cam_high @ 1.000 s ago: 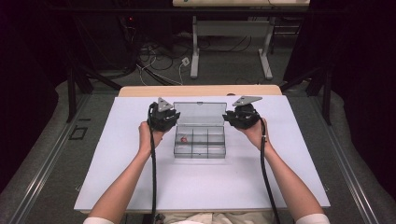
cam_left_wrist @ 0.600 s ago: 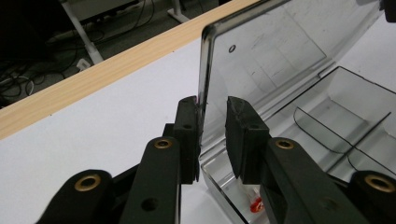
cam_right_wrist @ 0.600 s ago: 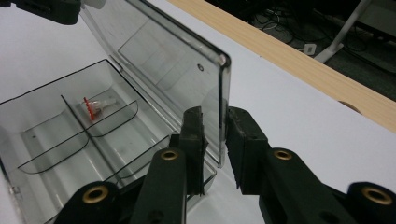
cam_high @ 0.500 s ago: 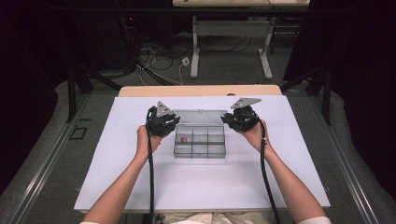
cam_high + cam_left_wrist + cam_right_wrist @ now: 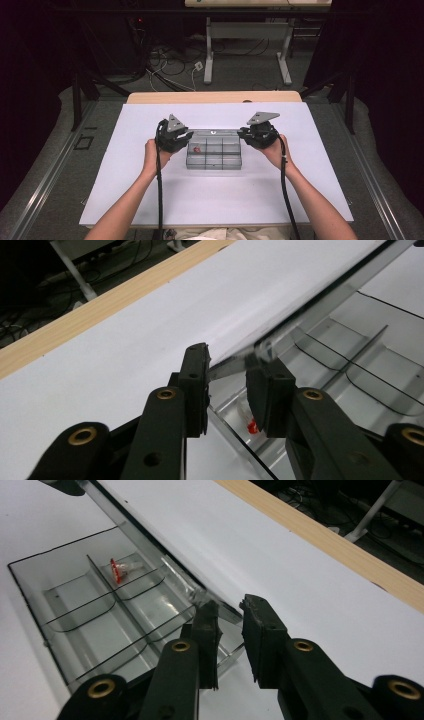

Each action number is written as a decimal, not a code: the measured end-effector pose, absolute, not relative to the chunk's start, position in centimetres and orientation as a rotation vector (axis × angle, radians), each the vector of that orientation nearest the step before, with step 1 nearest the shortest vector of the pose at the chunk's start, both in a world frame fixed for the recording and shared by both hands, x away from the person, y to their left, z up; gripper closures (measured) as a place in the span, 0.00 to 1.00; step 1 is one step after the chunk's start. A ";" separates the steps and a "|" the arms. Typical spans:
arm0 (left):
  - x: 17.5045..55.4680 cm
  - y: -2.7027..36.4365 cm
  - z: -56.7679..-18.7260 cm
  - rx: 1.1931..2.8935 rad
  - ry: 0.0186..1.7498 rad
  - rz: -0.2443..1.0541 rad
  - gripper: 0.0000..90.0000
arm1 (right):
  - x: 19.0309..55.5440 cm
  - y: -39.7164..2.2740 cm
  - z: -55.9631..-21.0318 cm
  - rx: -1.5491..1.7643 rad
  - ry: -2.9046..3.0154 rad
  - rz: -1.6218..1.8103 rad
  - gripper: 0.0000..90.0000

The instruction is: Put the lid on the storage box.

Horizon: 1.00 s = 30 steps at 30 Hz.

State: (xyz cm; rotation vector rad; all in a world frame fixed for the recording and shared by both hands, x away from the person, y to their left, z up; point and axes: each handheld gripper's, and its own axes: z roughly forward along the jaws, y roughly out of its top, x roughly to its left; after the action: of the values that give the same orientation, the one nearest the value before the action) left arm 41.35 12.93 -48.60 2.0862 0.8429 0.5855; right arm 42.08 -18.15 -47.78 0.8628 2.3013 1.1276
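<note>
We are working on a clear plastic compartment box (image 5: 214, 155) that sits near the middle of the white worktop (image 5: 125, 190), and the job in hand looks to be moving its hinged lid (image 5: 214, 134). In the high view the lid stands partway up along the box's far edge, neither flat on the worktop behind nor down over the compartments.

Our left hand-held gripper (image 5: 227, 382) straddles the lid's edge at the box's left end. In the left gripper view the thin clear edge runs between the two black pads, which stand close on either side of it; we read this as a light pinch on the lid.

Our right hand-held gripper (image 5: 230, 617) is at the right end. In the right gripper view the lid's corner lies against the left pad while the other pad stands off with a visible gap, so we cannot tell whether it truly grips.

One small red part (image 5: 116, 569) lies in a far compartment toward the left end; the other compartments look empty.

We judge the task about halfway: the lid is off its resting position at both ends, and what remains is to carry it through its swing, set it down and let go.
</note>
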 end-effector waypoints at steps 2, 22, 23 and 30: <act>41.0 13.1 -48.5 2.089 0.829 0.568 0.75 | 41.7 -18.1 -47.8 0.866 2.306 1.133 0.84; 35.9 18.7 -50.4 2.345 0.875 0.446 0.05 | 36.4 -21.2 -49.5 0.902 2.570 0.912 0.24; 35.6 18.8 -50.4 2.338 0.876 0.449 0.03 | 36.1 -21.4 -49.5 0.908 2.567 0.908 0.19; 33.7 19.6 -50.4 2.319 0.870 0.449 0.00 | 34.1 -22.7 -49.8 0.923 2.568 0.945 0.02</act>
State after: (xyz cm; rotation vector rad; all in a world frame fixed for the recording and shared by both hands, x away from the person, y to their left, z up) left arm 33.71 19.65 -50.44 2.3195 0.8705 0.4490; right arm 34.07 -22.73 -49.80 0.9228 2.5677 0.9450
